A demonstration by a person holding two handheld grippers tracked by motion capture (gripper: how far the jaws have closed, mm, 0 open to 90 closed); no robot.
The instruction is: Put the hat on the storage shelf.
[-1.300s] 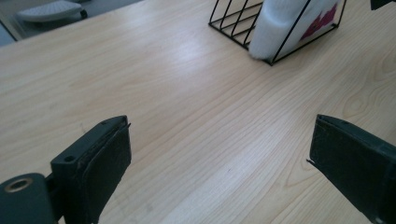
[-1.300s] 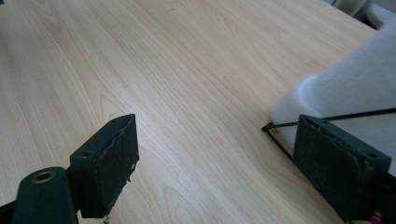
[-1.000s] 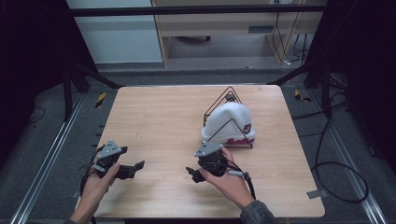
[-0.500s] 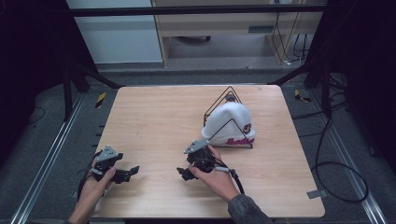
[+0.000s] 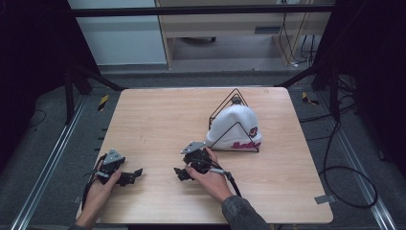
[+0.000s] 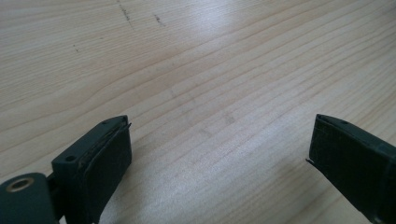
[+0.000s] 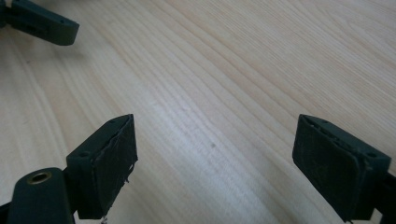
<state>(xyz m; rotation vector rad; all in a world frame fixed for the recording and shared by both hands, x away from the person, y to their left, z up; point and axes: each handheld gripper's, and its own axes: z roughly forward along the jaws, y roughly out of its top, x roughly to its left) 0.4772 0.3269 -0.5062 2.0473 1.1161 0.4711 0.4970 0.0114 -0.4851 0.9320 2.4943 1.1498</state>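
A white knit beanie (image 5: 233, 125) with red lettering hangs on a black wire stand (image 5: 235, 98) right of the table's middle. My right gripper (image 5: 181, 173) lies low over the wood just left of and nearer than the beanie, jaws wide apart with nothing between them. The right gripper view shows the same open right gripper (image 7: 215, 163) above bare wood. Near the table's front left corner, my left gripper (image 5: 131, 176) is open and empty. In the left gripper view, the left gripper (image 6: 219, 154) frames bare wood.
The wooden table (image 5: 158, 120) has bare wood across its left and far parts. One jaw of the other gripper (image 7: 44, 22) shows at the top left of the right gripper view. Black cables (image 5: 335, 158) trail on the floor to the right.
My right gripper has slid left, away from the beanie. The left gripper has drawn slightly toward the near edge. Both stay open.
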